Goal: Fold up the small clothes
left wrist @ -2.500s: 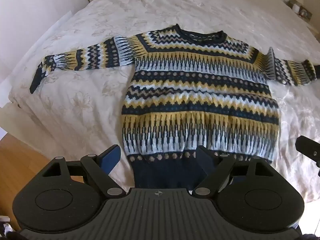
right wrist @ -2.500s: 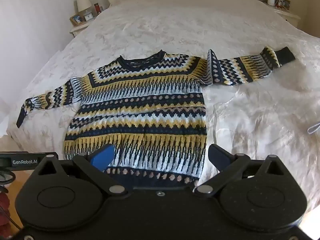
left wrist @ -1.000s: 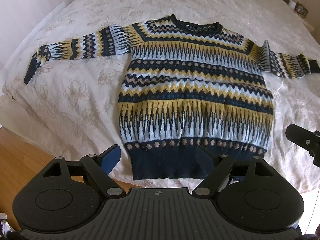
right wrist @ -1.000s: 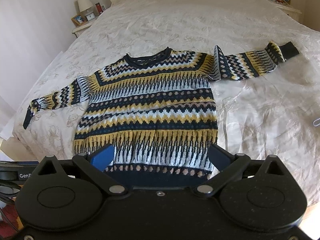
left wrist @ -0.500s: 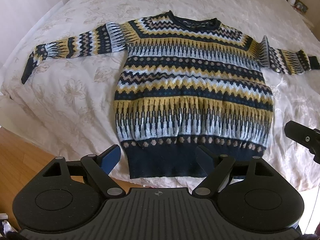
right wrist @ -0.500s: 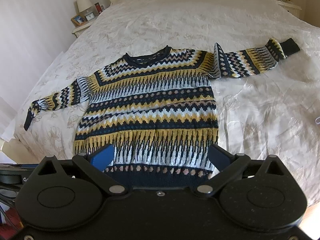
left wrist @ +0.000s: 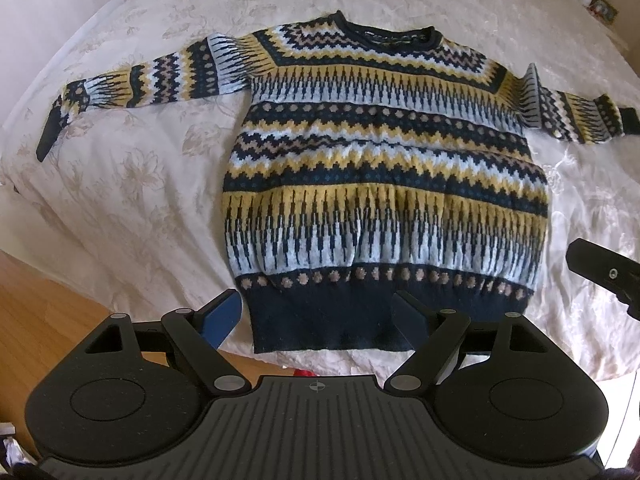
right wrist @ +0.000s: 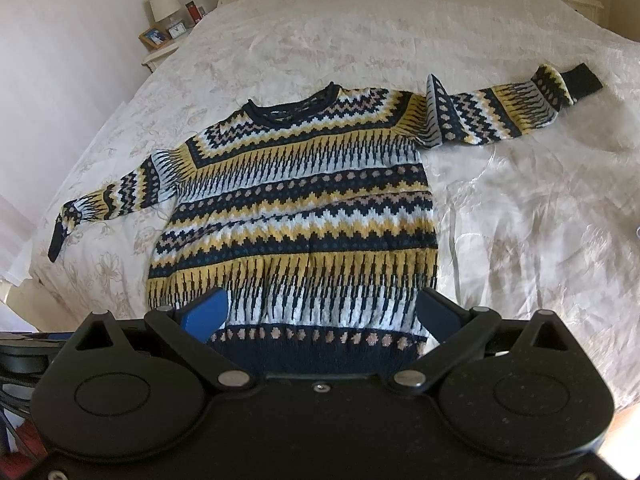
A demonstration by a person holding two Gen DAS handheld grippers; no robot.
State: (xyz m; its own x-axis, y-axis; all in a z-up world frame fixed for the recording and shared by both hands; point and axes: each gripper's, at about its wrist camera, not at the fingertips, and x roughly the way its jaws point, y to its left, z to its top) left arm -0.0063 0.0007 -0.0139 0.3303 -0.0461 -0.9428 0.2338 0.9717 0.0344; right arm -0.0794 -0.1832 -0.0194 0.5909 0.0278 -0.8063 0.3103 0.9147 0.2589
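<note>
A patterned knit sweater (left wrist: 384,168) in navy, yellow, pale blue and white lies flat, front up, on the bed with both sleeves stretched out sideways. Its navy hem (left wrist: 332,324) lies near the bed's front edge. My left gripper (left wrist: 316,314) hovers open above the hem's left part, with nothing between its fingers. In the right wrist view the same sweater (right wrist: 296,216) fills the middle, and my right gripper (right wrist: 324,312) stands open over the hem (right wrist: 316,350), holding nothing. The right sleeve (right wrist: 508,112) has a raised fold near the shoulder.
A cream floral bedspread (left wrist: 132,184) covers the bed. Wooden floor (left wrist: 44,304) shows at the lower left. A bedside table with a lamp (right wrist: 164,4) and picture frames stands at the far left. Part of the other gripper (left wrist: 604,272) pokes in at the right edge.
Both views have crept slightly closer to the sweater's hem and tilted down a little. The sweater has not moved and both grippers stay open.
</note>
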